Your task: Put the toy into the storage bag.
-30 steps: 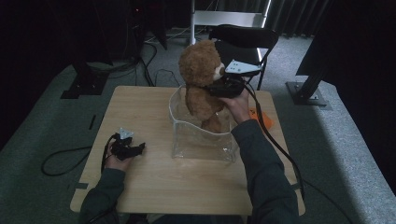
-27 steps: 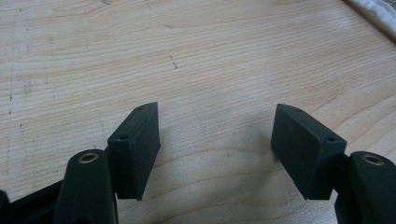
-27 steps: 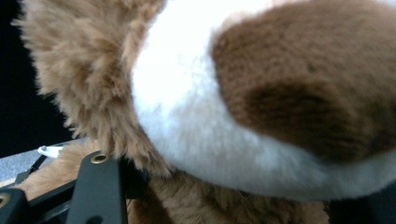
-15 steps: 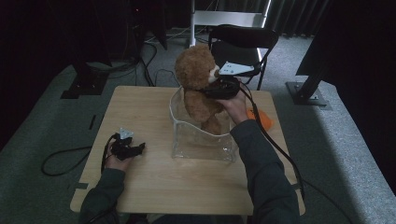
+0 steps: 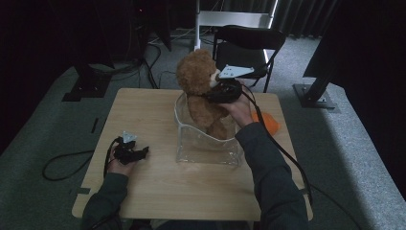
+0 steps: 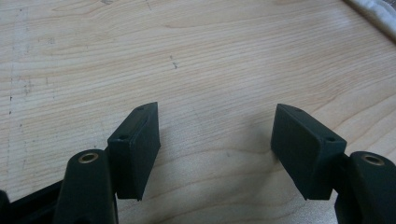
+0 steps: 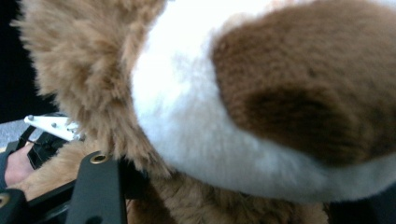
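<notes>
A brown teddy bear (image 5: 196, 76) with a white muzzle stands upright with its legs inside a clear plastic container (image 5: 207, 146) at the middle of the table. My right gripper (image 5: 208, 97) is shut on the bear at the neck, coming in from the bear's right. In the right gripper view the bear's fur (image 7: 261, 93) presses between the jaws, and one jaw is buried in it. My left gripper (image 5: 141, 153) rests low on the table near the left edge. It stands open (image 6: 215, 149) over bare wood with nothing between its jaws.
An orange object (image 5: 268, 123) lies on the table (image 5: 158, 187) just right of the container, behind my right forearm. A black folding chair (image 5: 249, 40) stands beyond the far edge. Cables trail off the table from both grippers.
The bear and my right gripper have shifted slightly left and down toward the container. The left gripper has stayed where it was.
</notes>
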